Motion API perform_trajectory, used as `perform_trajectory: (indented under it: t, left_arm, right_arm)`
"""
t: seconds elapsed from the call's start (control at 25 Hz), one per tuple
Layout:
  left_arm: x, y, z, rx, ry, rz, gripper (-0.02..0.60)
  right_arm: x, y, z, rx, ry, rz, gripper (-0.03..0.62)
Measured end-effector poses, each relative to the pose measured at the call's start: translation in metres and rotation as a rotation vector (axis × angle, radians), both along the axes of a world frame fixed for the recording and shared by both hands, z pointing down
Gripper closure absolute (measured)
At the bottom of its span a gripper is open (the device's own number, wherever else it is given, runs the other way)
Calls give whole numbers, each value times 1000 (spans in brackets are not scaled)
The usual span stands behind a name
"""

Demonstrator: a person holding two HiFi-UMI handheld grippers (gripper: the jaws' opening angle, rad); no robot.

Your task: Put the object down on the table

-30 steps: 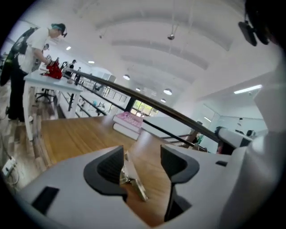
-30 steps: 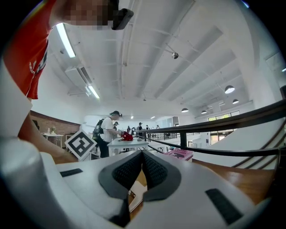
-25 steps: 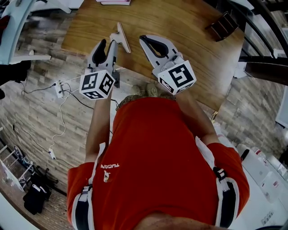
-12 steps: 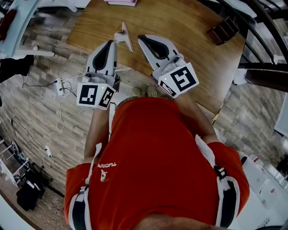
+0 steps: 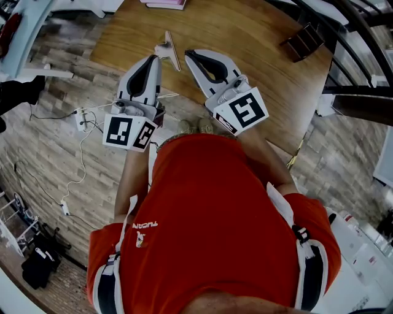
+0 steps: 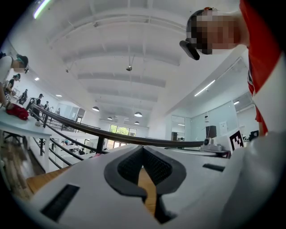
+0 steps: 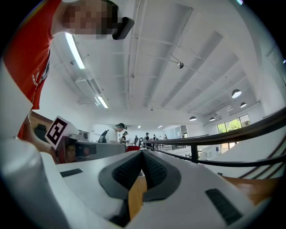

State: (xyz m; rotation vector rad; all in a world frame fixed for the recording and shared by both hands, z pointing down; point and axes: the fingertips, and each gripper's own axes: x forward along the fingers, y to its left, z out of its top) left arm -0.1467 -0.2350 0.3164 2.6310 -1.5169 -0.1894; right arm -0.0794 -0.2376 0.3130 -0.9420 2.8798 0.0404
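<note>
A small pale flat object point(image 5: 167, 49) rests on the wooden table point(image 5: 258, 37) near its front left edge, just beyond both grippers. My left gripper point(image 5: 152, 57) hovers at the table's edge, a short way from the object; its jaws are shut and hold nothing. My right gripper point(image 5: 188, 54) is over the table just right of the object, also shut and empty. In the left gripper view the dark pads point(image 6: 129, 167) meet at the tip with only the tabletop showing behind them. The right gripper view shows its pads point(image 7: 156, 172) closed the same way.
A dark brown object point(image 5: 303, 38) lies on the table's right side and a pink book point(image 5: 163, 3) at its far edge. Cables and a power strip point(image 5: 80, 119) lie on the floor at left. A dark railing point(image 5: 362, 43) runs along the right.
The left gripper's jaws have closed, with nothing in them, and it has drawn back slightly toward the person. The pale object stays on the table.
</note>
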Motion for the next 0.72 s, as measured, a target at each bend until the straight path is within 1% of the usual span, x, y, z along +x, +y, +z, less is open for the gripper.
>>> perform_trajectory:
  t: [0.24, 0.44, 0.72]
  left_arm:
    - [1, -2, 3, -11, 14, 1, 572]
    - [2, -2, 5, -16, 2, -2, 572]
    - [2, -4, 9, -28, 3, -12, 572]
  right_arm:
    - [4, -2, 1, -2, -1, 6, 569]
    - [6, -3, 2, -6, -3, 7, 569]
    - [8, -4, 2, -5, -9, 3, 569]
